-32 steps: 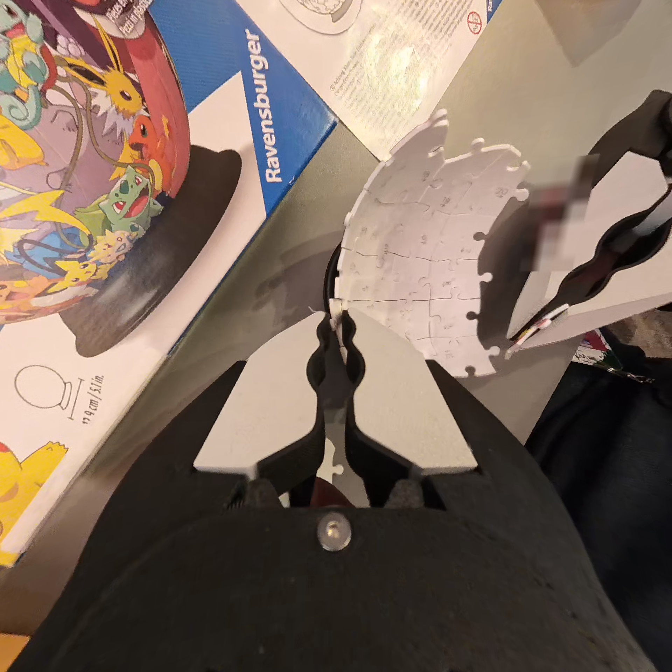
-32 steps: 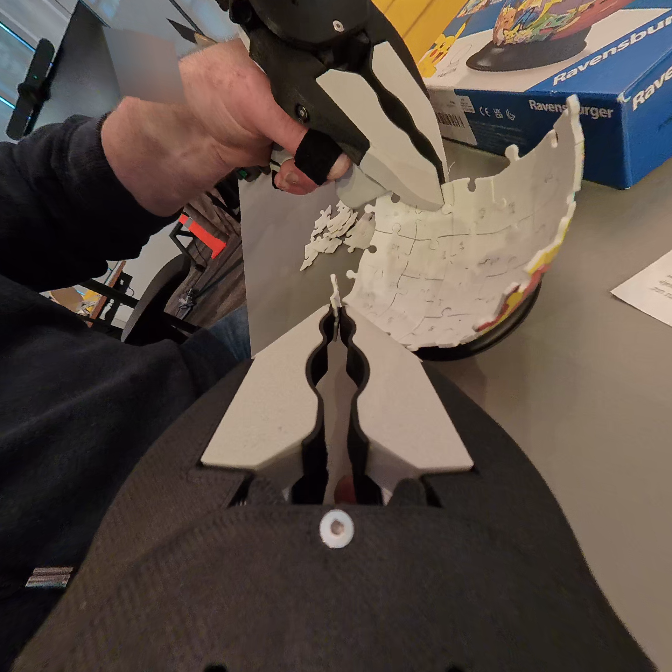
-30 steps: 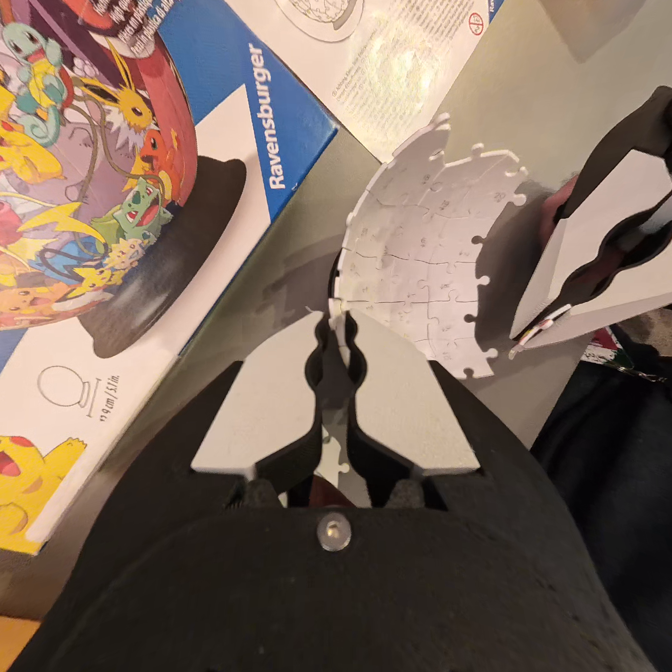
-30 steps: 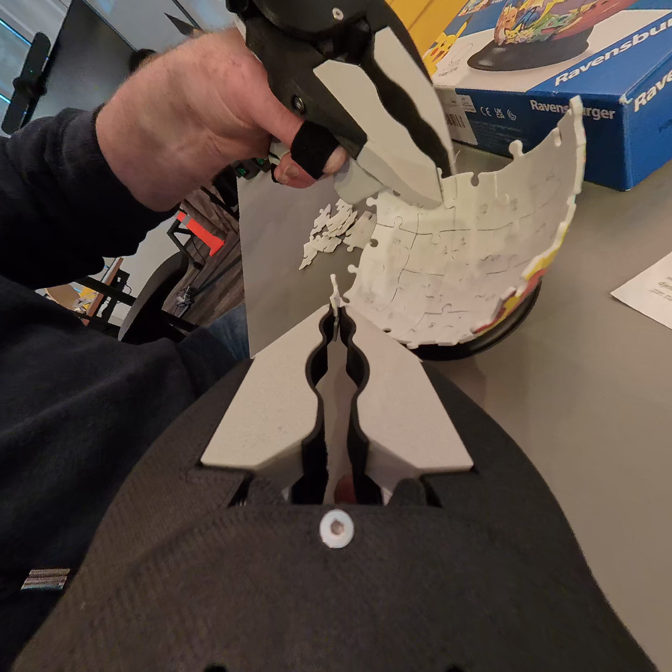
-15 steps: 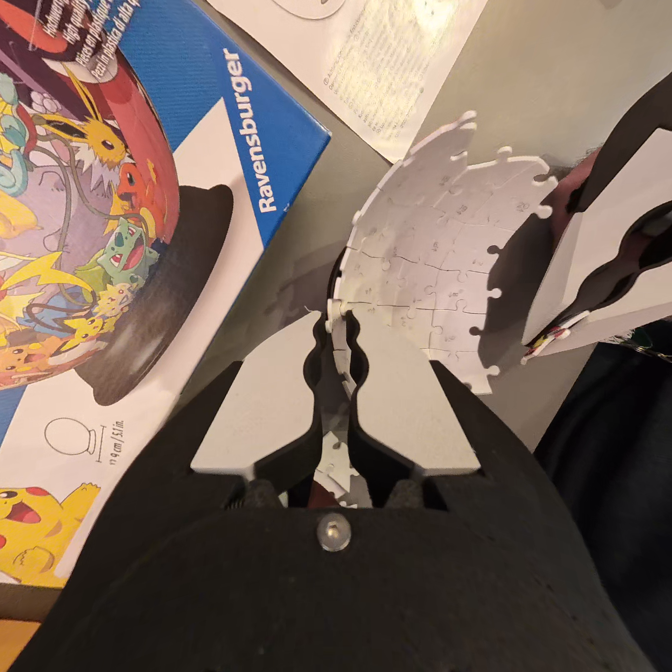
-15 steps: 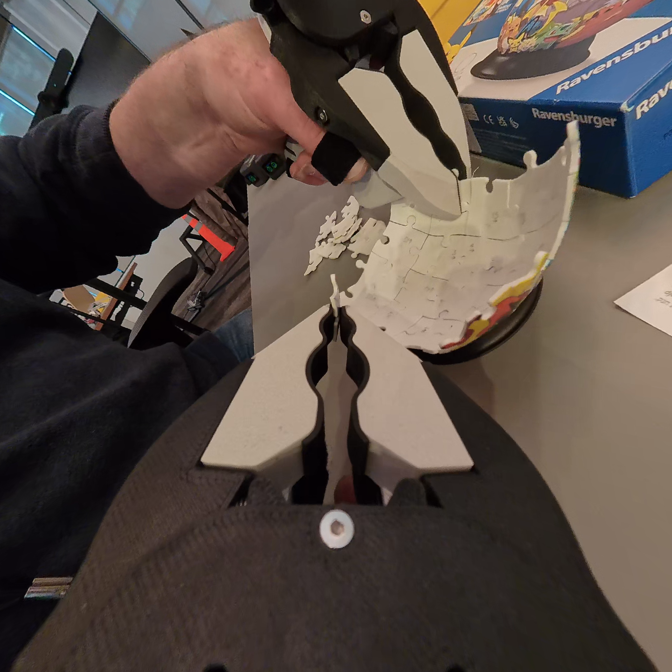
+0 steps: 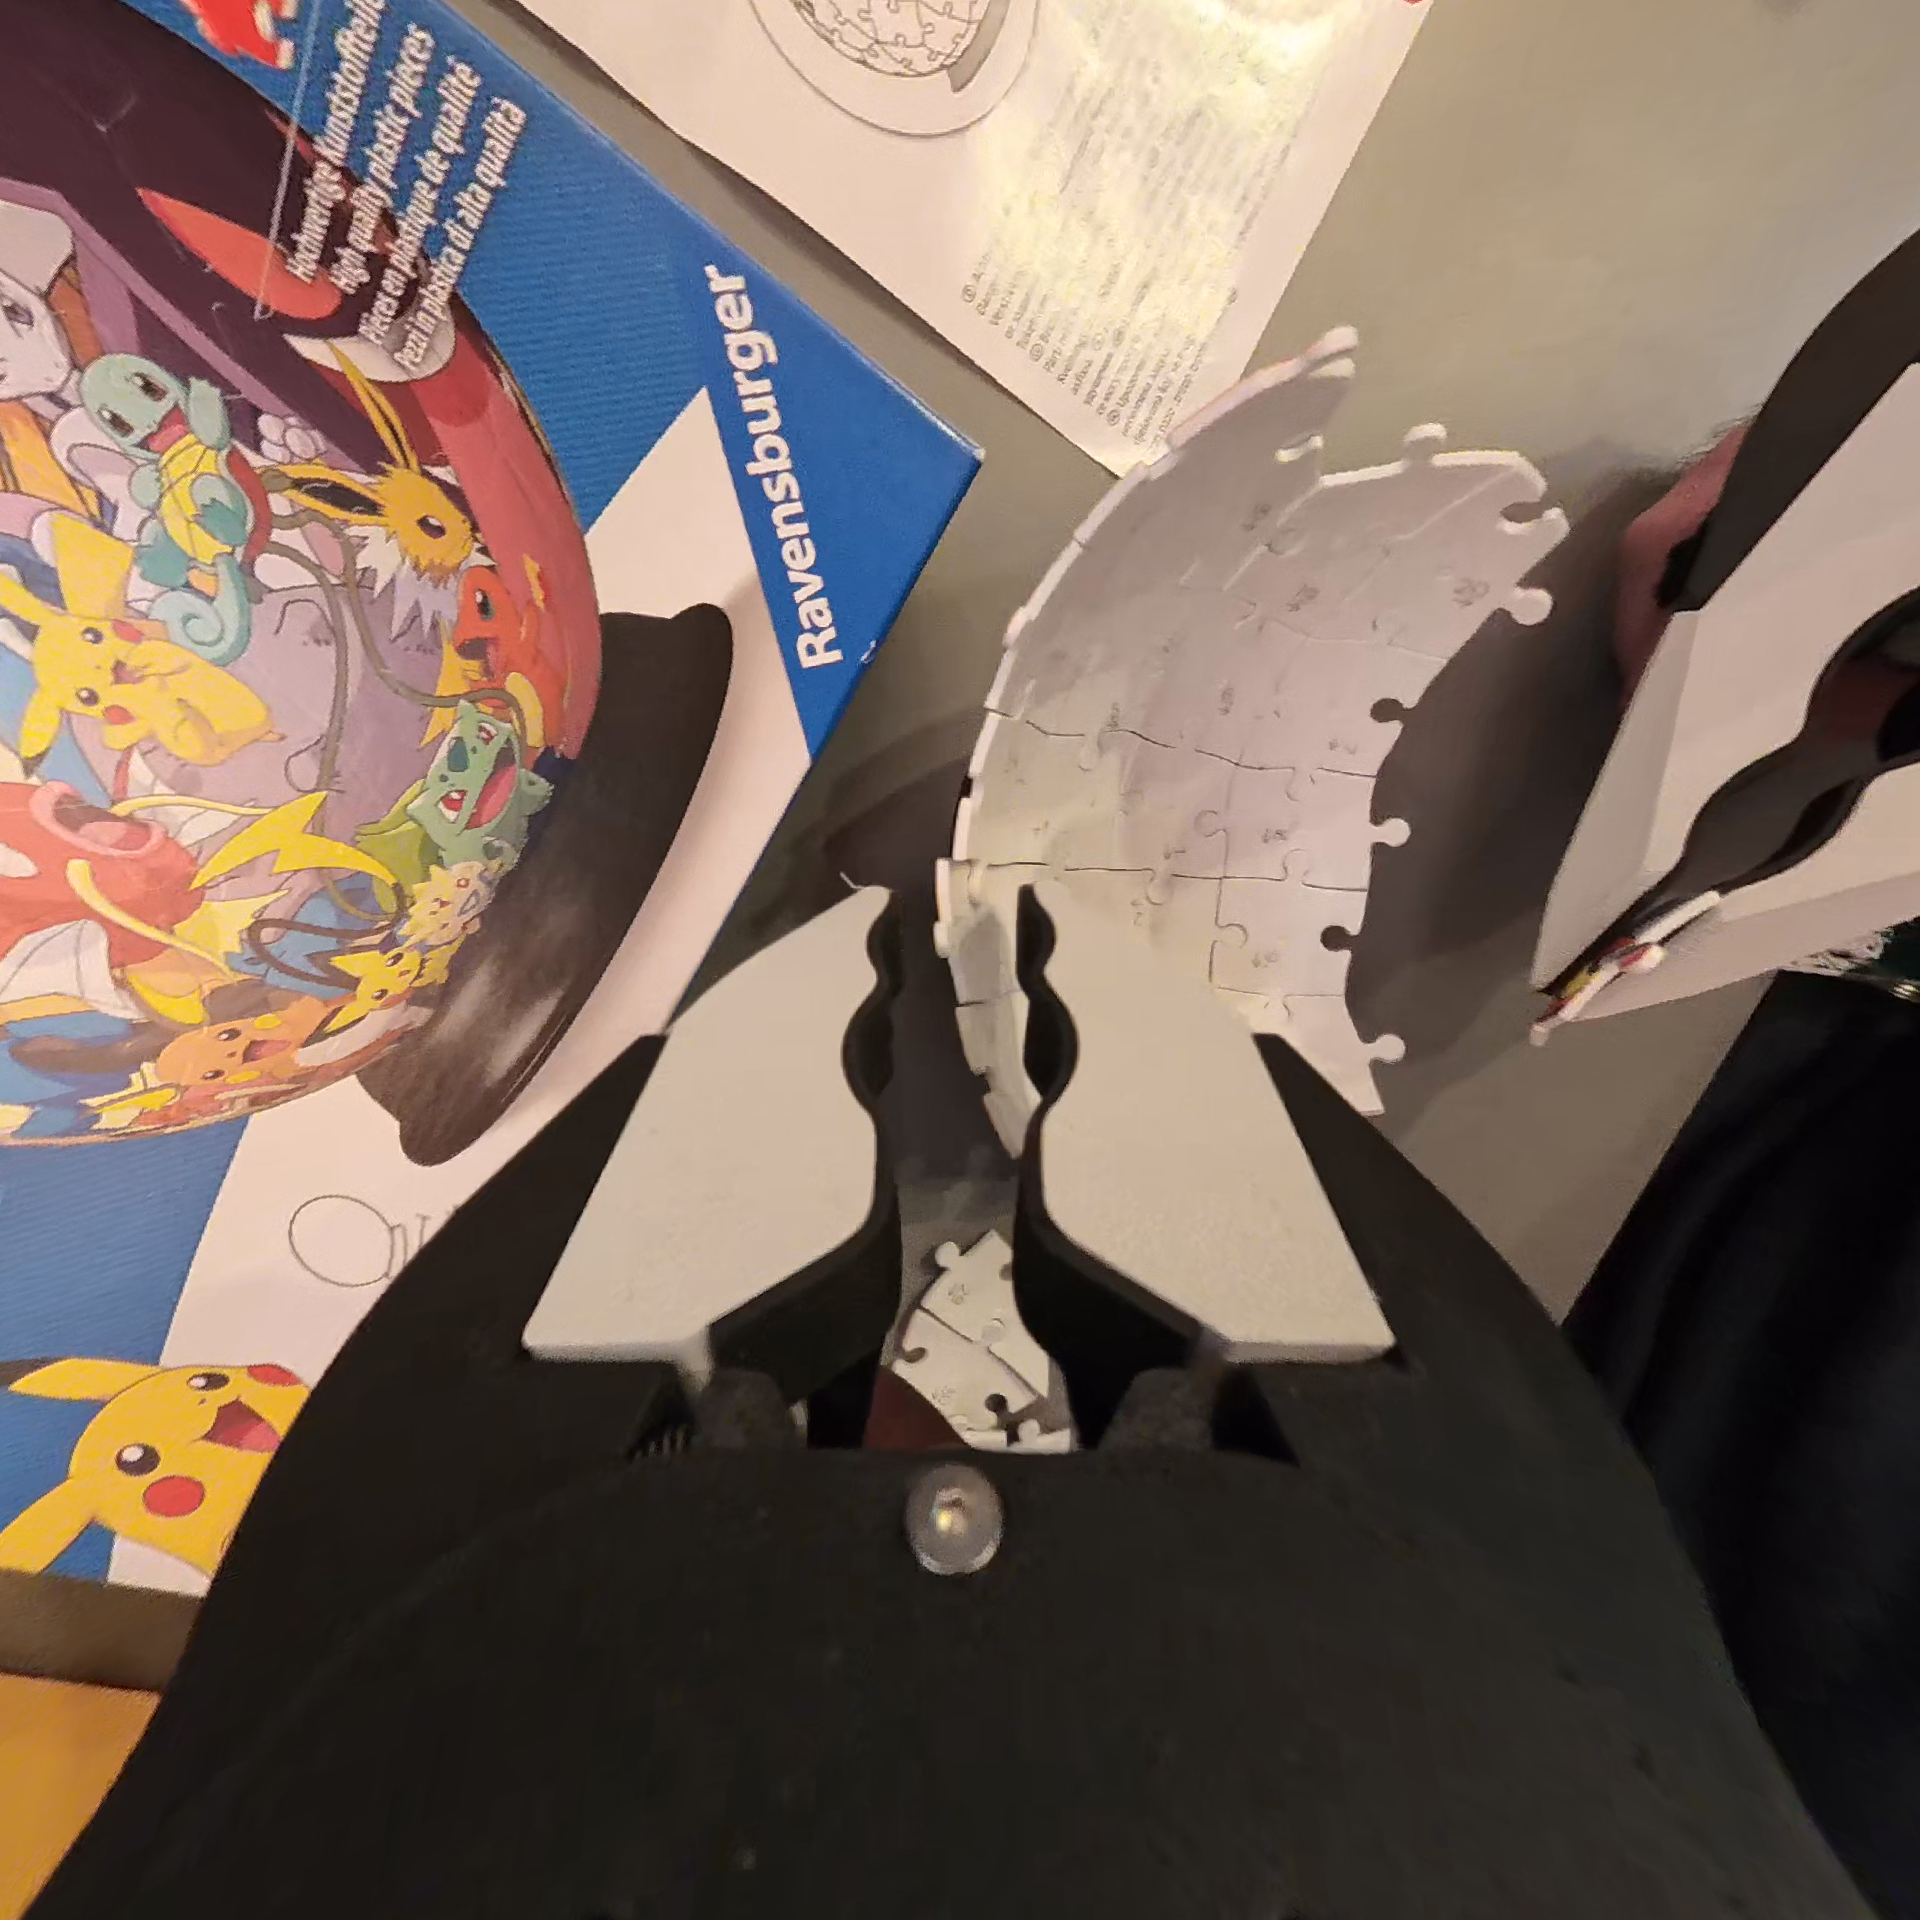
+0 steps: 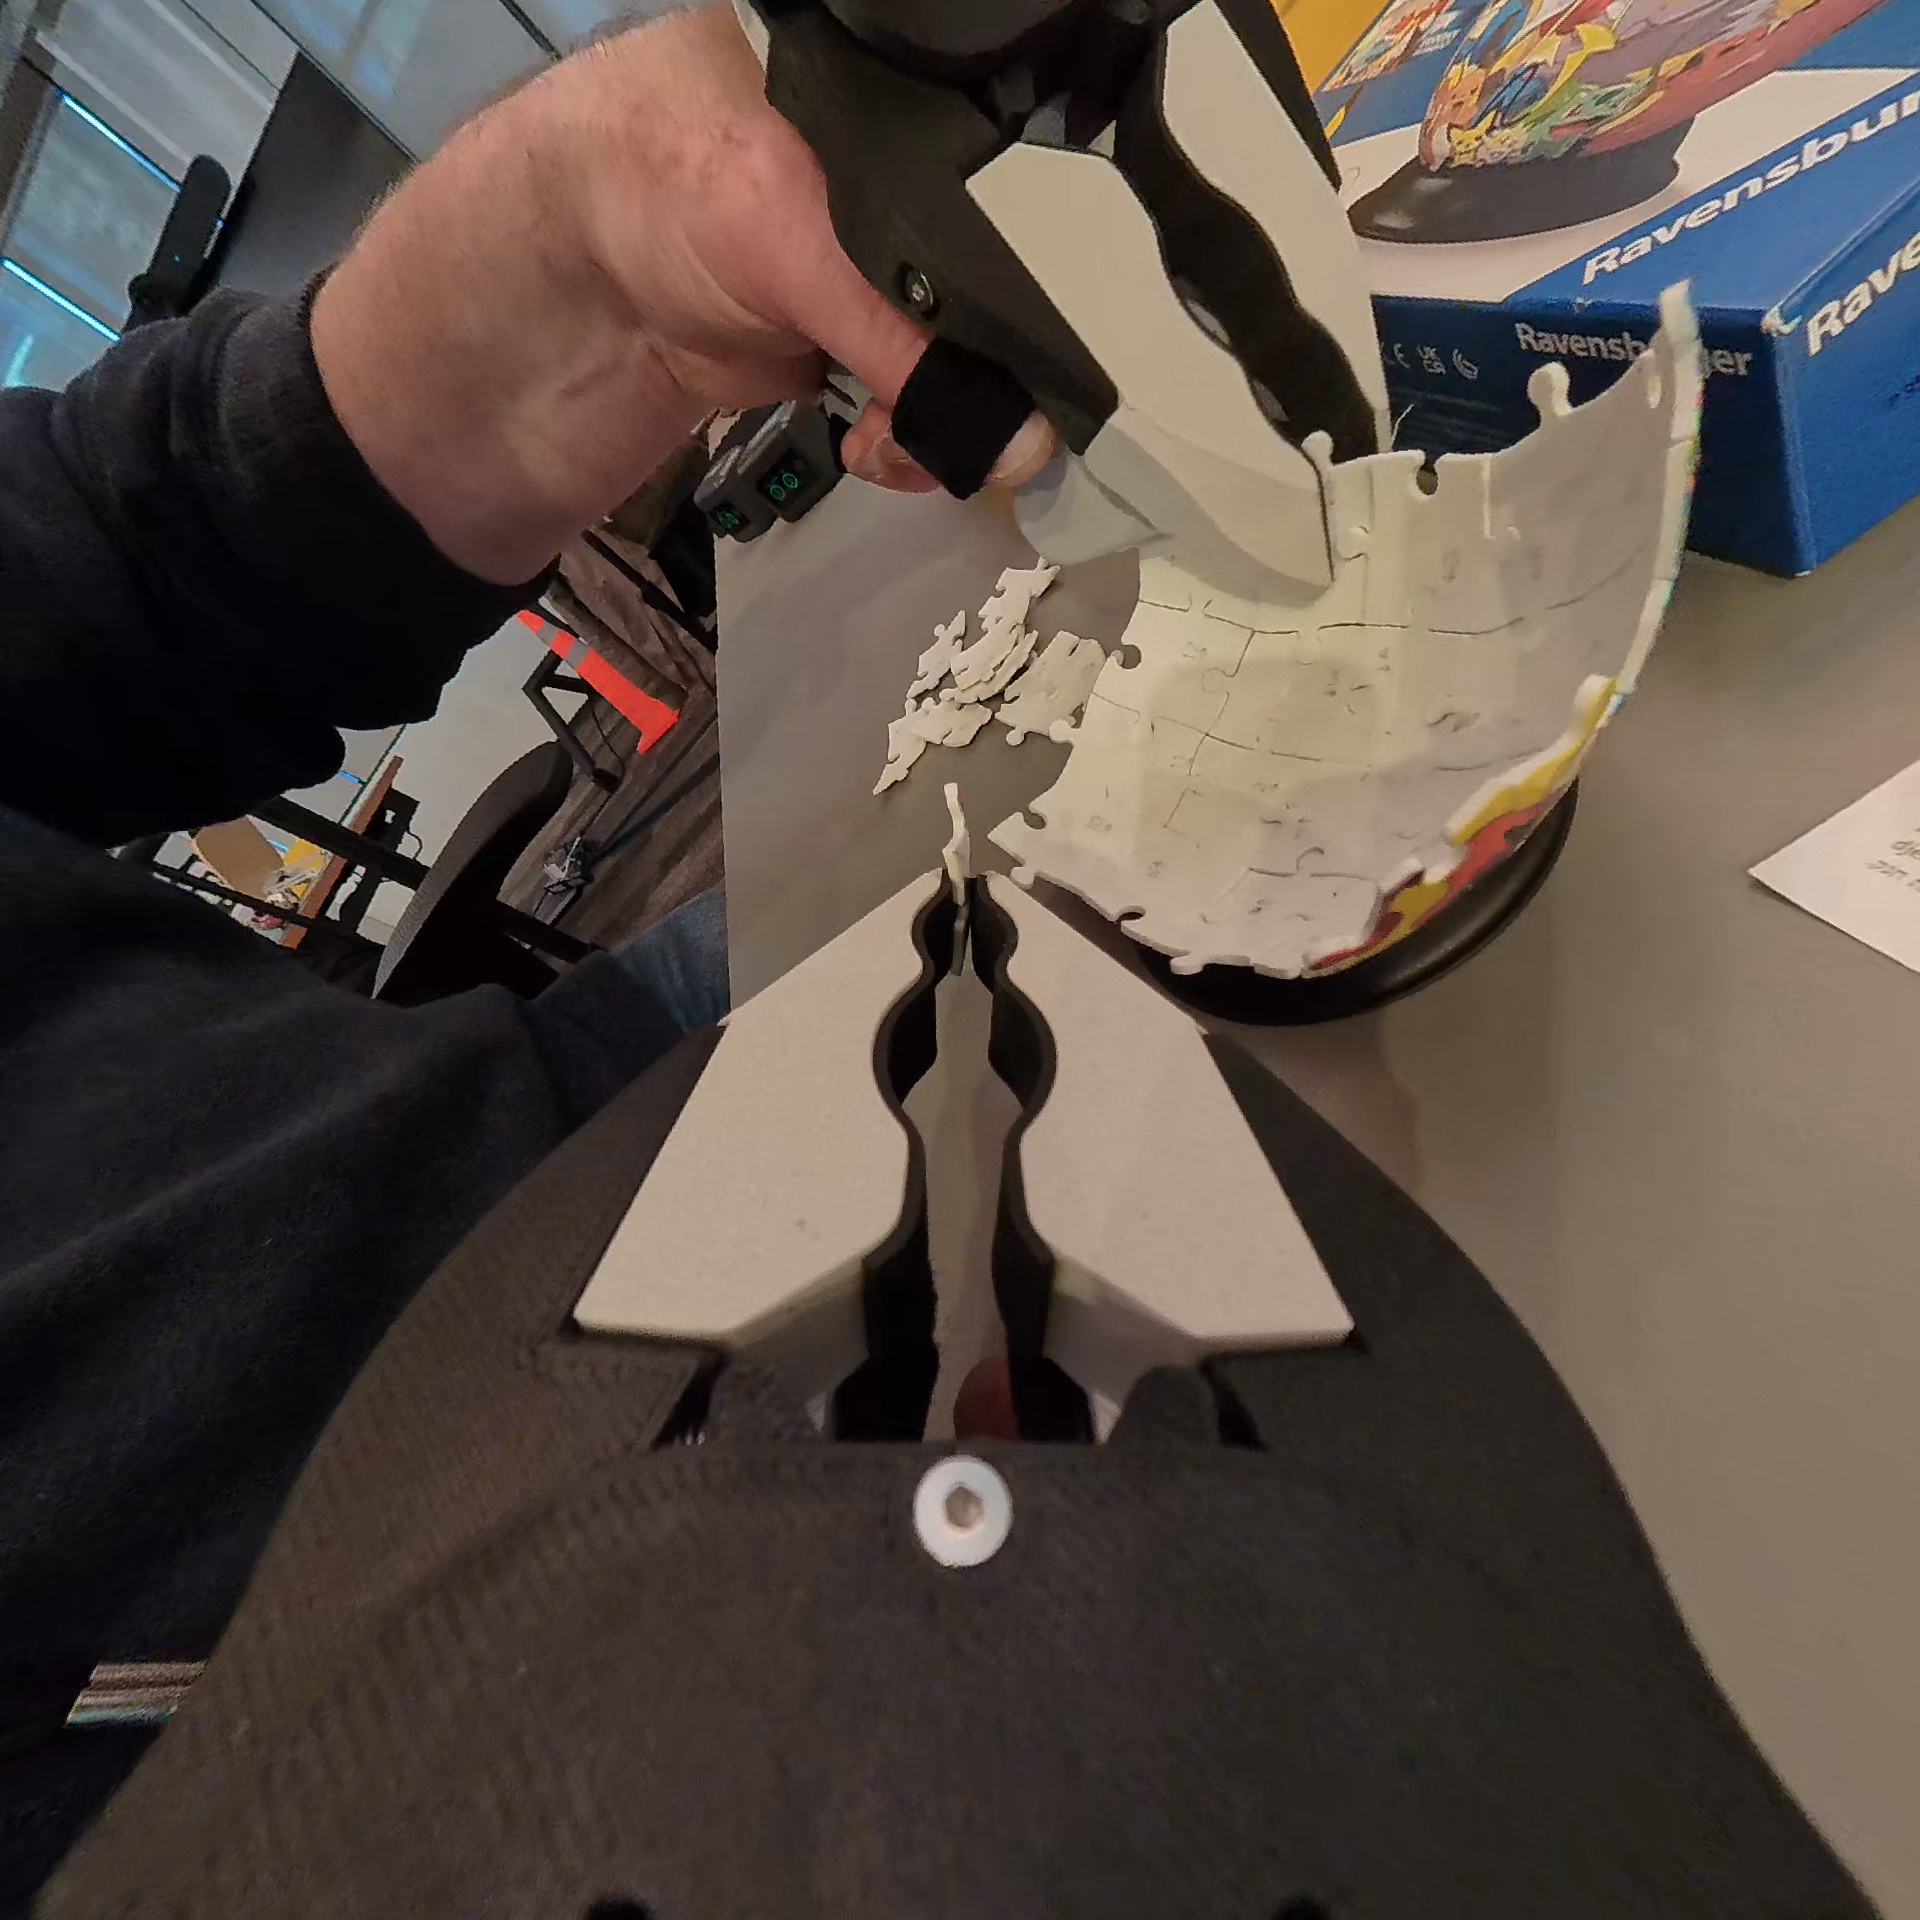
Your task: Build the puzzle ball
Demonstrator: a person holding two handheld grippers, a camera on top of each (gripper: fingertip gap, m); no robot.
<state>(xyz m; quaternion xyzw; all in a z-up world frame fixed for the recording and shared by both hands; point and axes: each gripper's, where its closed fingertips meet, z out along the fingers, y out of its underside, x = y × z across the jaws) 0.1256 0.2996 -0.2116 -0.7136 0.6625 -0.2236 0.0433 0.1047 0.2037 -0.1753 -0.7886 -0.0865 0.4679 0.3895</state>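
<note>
The half-built puzzle ball (image 8: 1340, 748) is sitting as a curved white shell on a dark round stand (image 8: 1455, 956) on the grey tabletop (image 8: 1662, 1195), its knobbed open edge facing the person. The left hand-held gripper (image 7: 961, 904) is straddling the shell's near rim with its fingers apart, one inside the curve and one outside. The right hand-held gripper (image 8: 963, 883) is pinching a single puzzle piece (image 8: 954, 831) edge-on, jaws together on it, just beside the shell's lower toothed edge but not touching it. A small heap of loose pieces (image 8: 987, 675) is lying near the tabletop's edge, behind the shell. The blue puzzle box (image 7: 520, 623) and a paper sheet (image 7: 1091, 187) are crowding the far side; bare tabletop is lying open on the right.
</note>
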